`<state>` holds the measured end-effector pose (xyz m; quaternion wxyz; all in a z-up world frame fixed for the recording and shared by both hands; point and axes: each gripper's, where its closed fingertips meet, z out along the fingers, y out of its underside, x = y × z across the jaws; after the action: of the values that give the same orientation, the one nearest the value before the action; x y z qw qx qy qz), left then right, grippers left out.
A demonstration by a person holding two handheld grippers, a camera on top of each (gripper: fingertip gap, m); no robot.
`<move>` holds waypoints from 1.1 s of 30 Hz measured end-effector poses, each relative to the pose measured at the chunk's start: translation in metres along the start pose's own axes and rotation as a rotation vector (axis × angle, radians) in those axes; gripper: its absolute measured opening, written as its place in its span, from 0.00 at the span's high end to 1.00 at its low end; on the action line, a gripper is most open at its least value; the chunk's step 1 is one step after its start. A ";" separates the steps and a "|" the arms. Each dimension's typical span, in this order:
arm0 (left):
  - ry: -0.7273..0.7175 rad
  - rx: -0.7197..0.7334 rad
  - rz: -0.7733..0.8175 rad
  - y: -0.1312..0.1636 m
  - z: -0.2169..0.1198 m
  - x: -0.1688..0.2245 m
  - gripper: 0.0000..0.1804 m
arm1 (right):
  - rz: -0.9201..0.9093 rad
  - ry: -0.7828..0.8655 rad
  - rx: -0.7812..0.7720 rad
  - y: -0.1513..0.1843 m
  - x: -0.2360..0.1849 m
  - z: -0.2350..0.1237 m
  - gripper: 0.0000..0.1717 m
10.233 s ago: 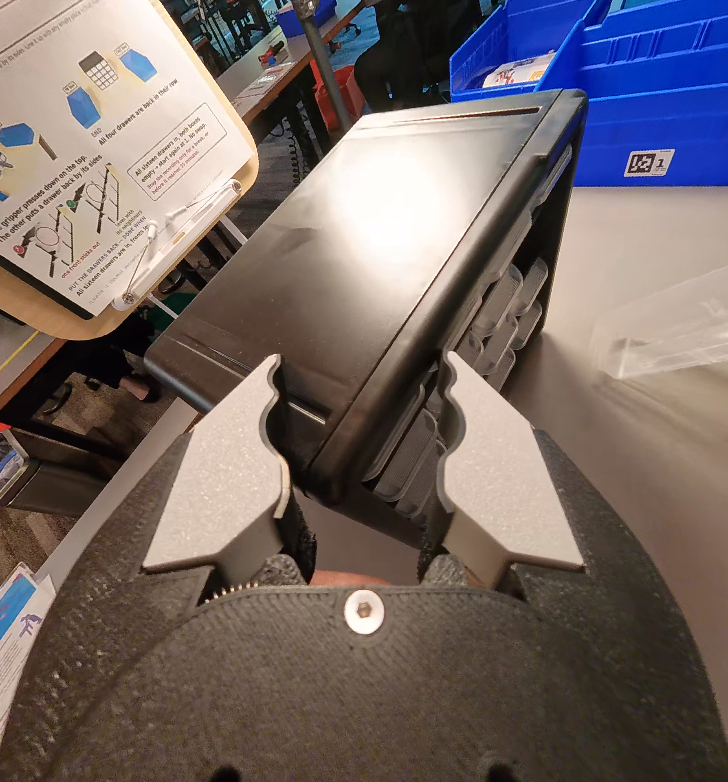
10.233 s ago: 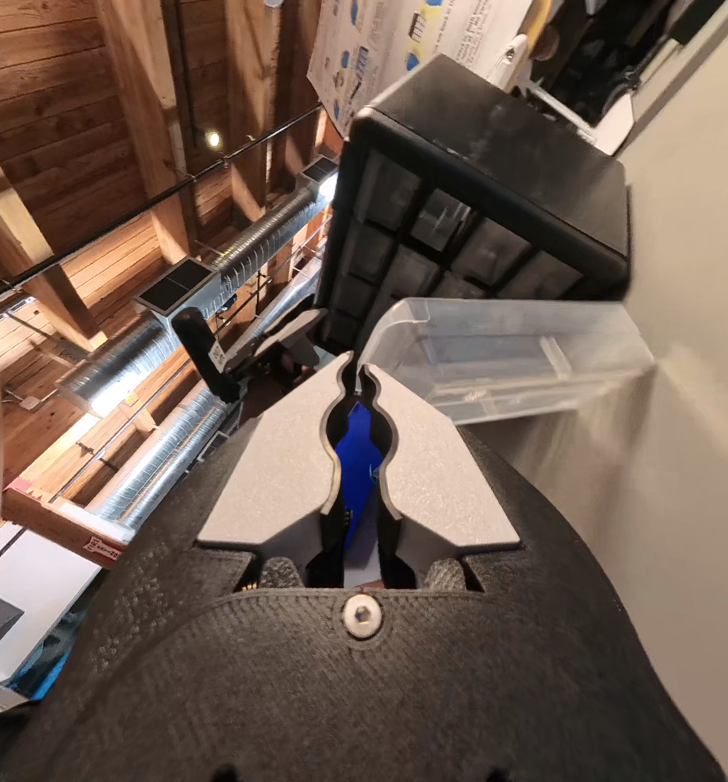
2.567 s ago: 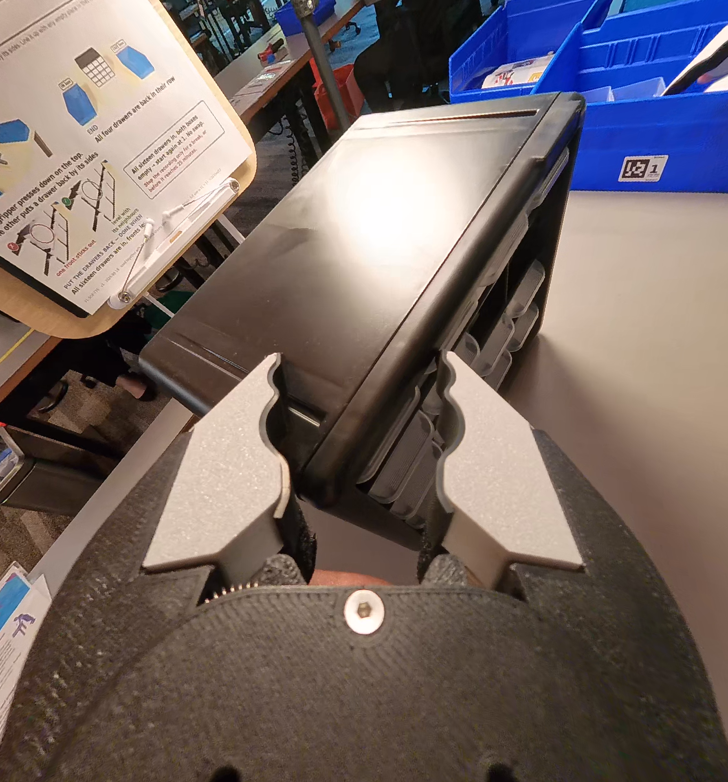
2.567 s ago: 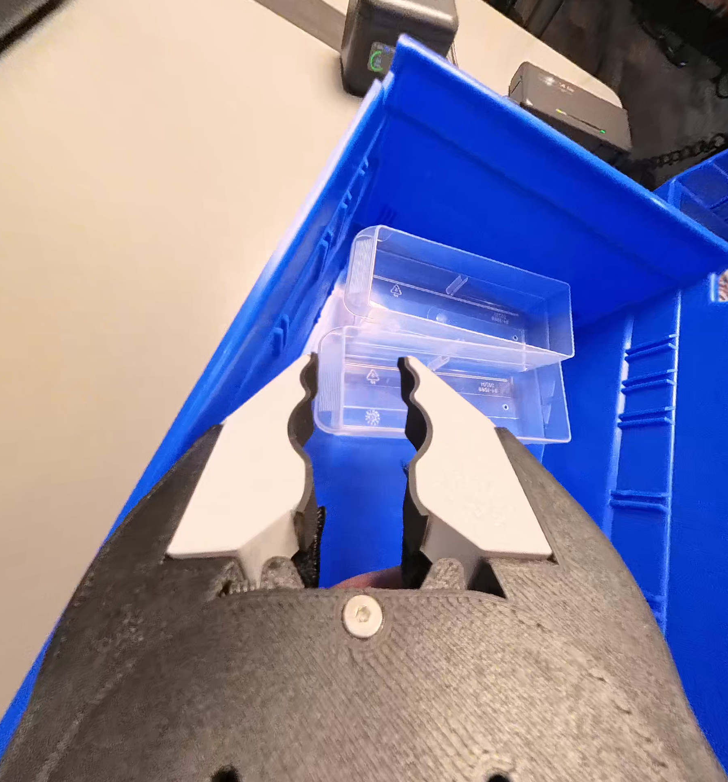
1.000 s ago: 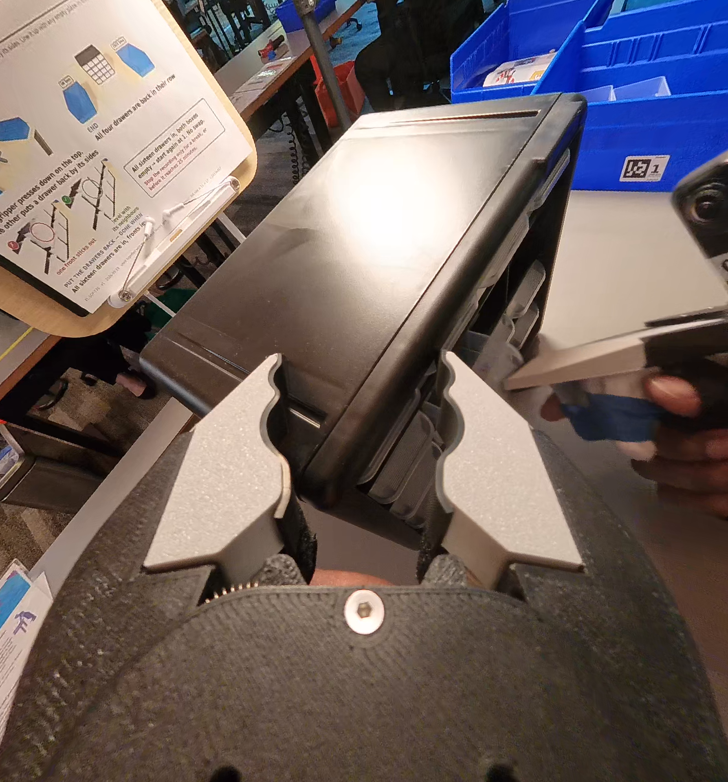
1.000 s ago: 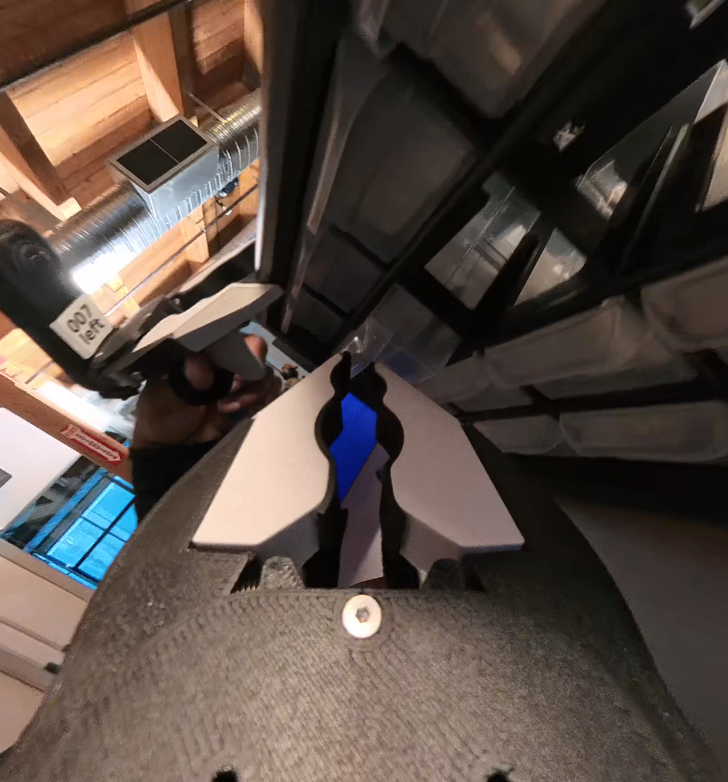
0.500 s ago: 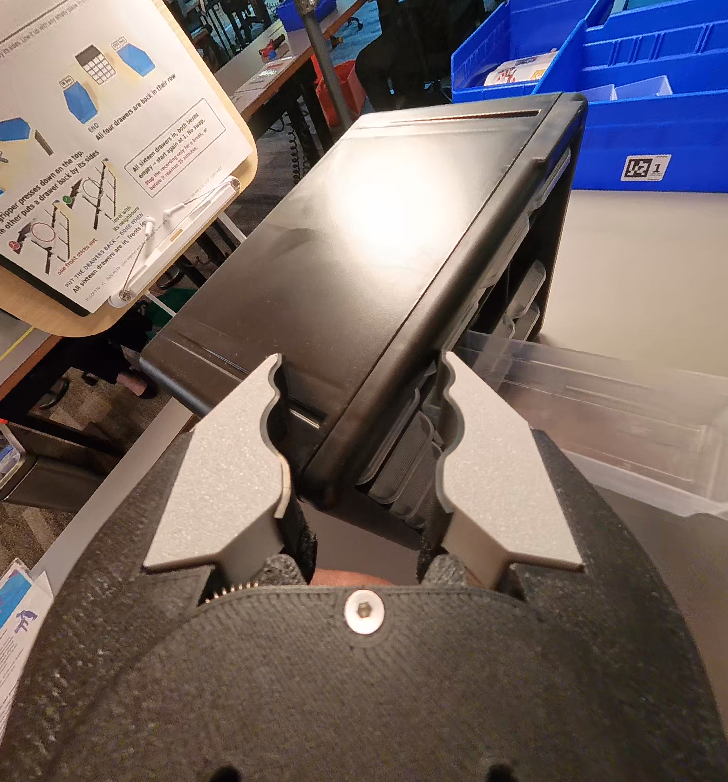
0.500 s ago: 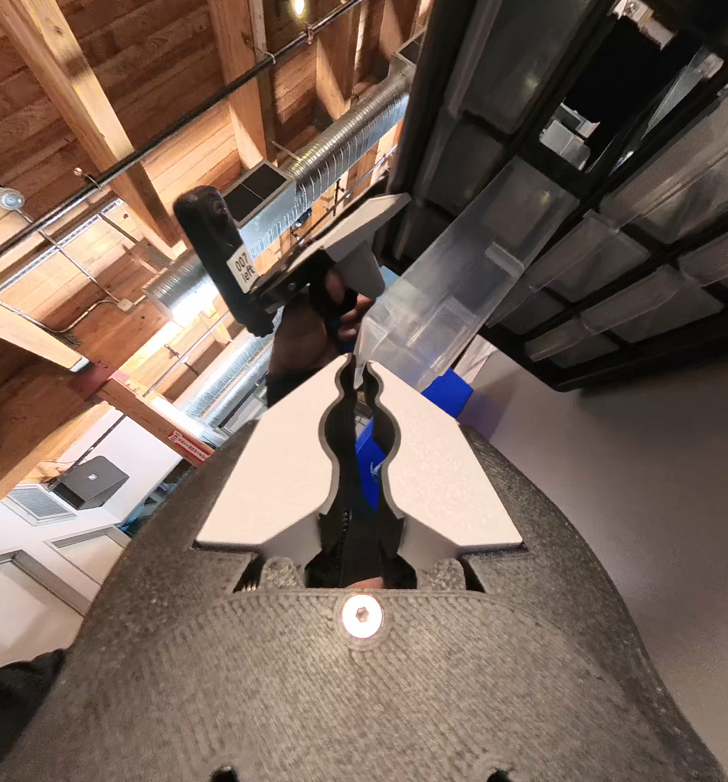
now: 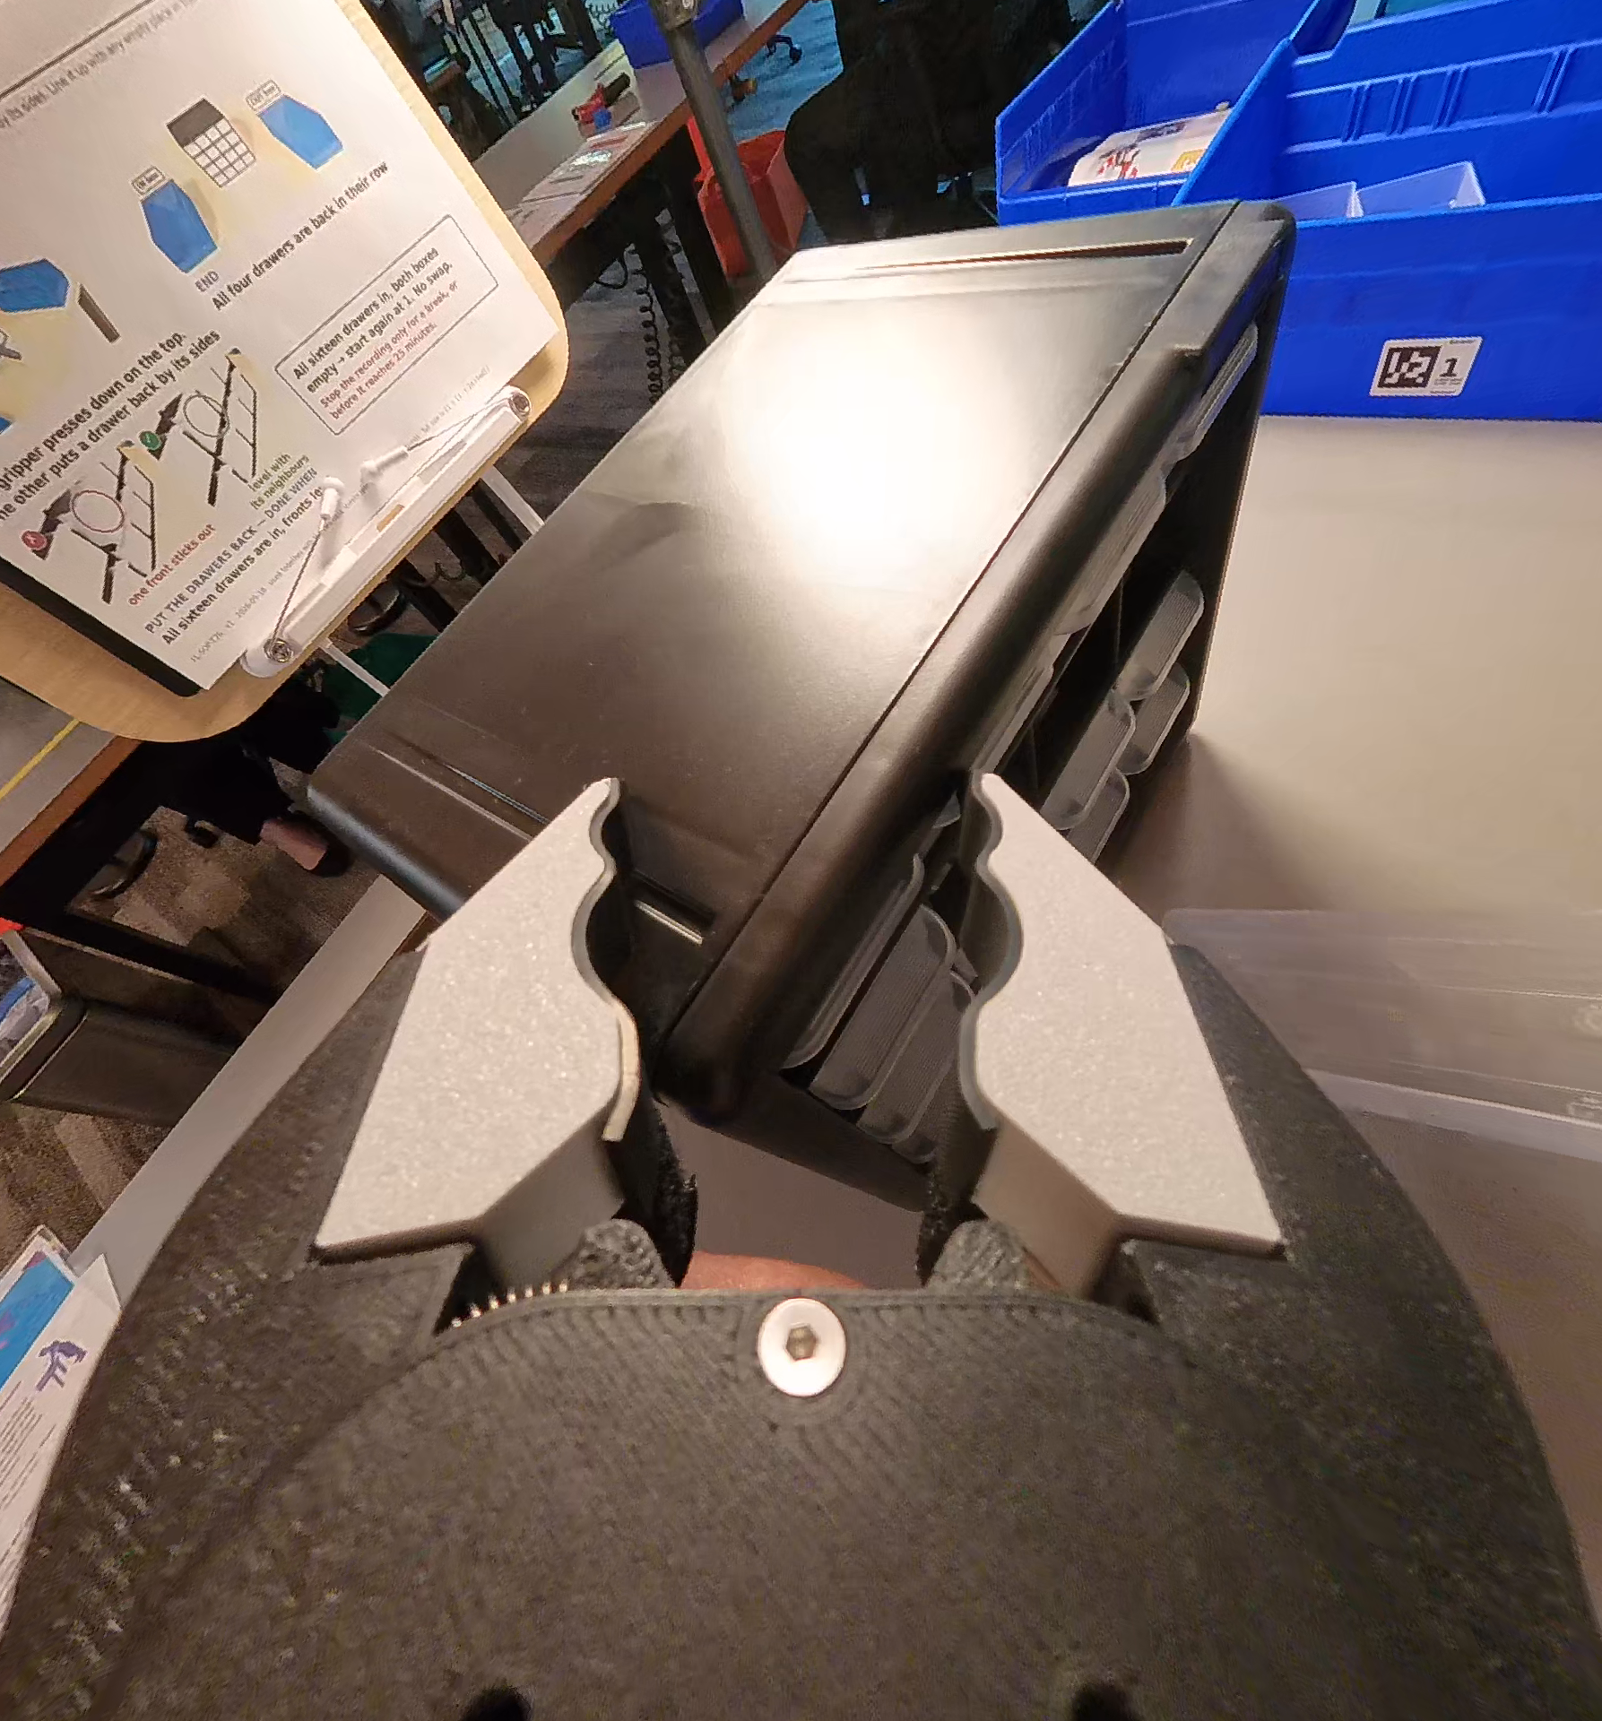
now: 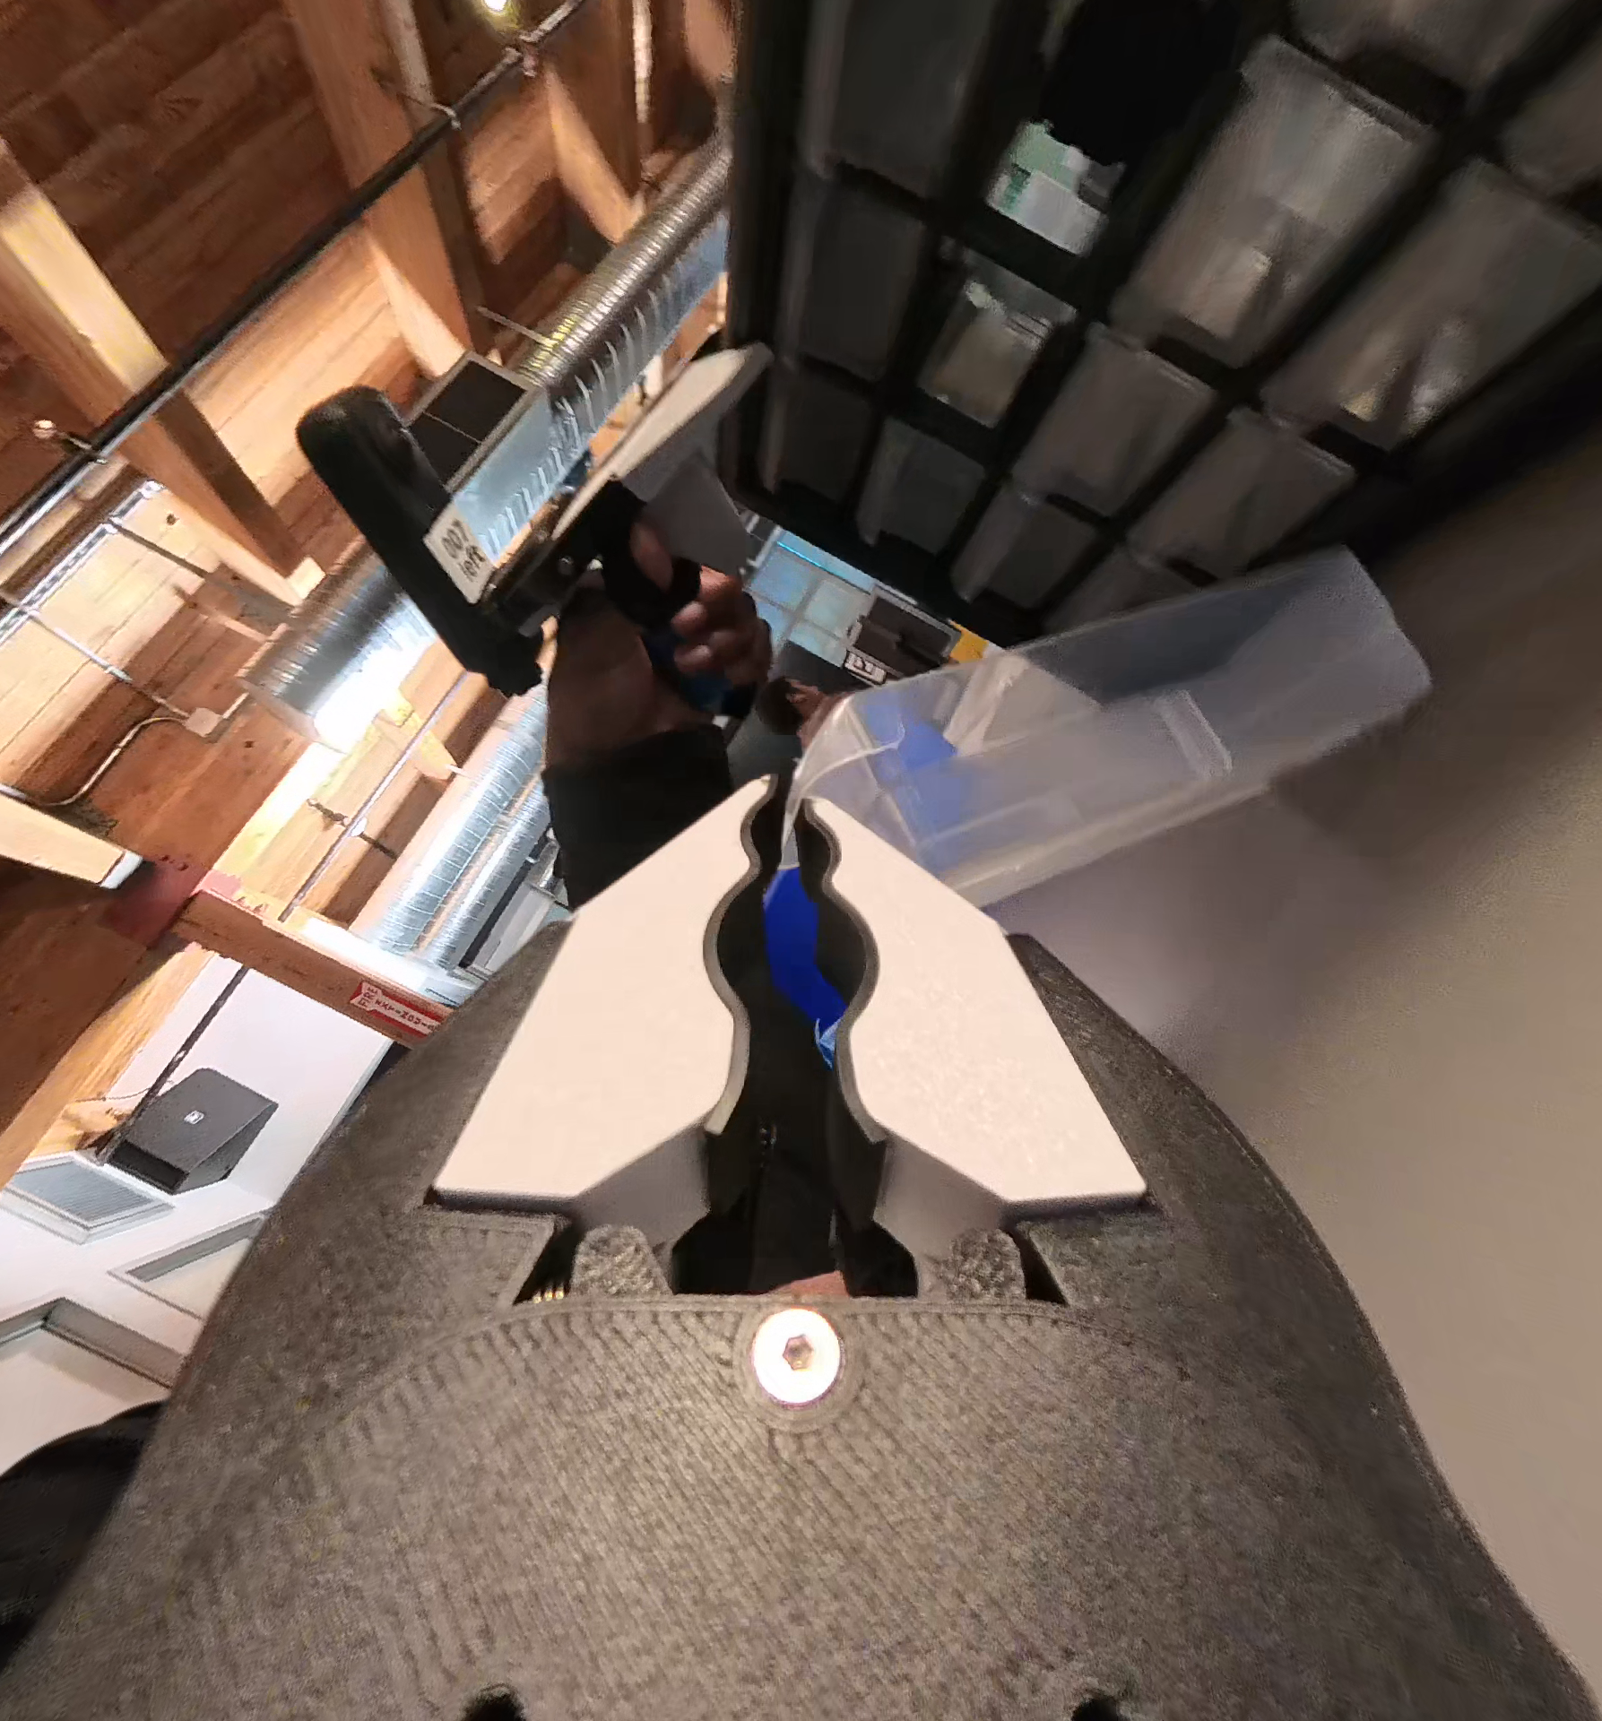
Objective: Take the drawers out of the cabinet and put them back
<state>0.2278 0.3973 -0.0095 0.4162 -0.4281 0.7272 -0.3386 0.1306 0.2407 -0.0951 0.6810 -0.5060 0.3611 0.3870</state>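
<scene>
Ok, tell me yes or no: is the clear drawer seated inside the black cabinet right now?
No. In the right wrist view the clear drawer is fully outside the black cabinet, its rim pinched in the right hand-held gripper.

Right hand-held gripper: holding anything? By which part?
Yes: the right hand-held gripper is shut on the clear drawer, pinching the thin rim at its front end.

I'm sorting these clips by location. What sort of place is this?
Most likely a workshop or lab. Blue storage bins sit on the grey table, worktables stand behind the black drawer cabinet, and overhead run wooden beams and a bare metal duct.
</scene>
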 end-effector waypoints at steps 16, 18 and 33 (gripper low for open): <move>-0.006 -0.006 0.005 0.000 0.000 0.001 0.61 | -0.256 0.077 -0.520 0.074 -0.001 -0.064 0.81; -0.008 -0.008 0.006 0.000 0.000 0.001 0.60 | -0.550 0.065 -0.529 0.059 -0.006 -0.058 0.81; 0.004 -0.003 0.004 0.000 0.000 0.001 0.60 | -1.513 0.177 -0.984 0.070 0.052 -0.037 0.63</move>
<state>0.2274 0.3962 -0.0102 0.4150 -0.4267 0.7292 -0.3376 0.0878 0.2268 -0.1781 0.4300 -0.8699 -0.2228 -0.0934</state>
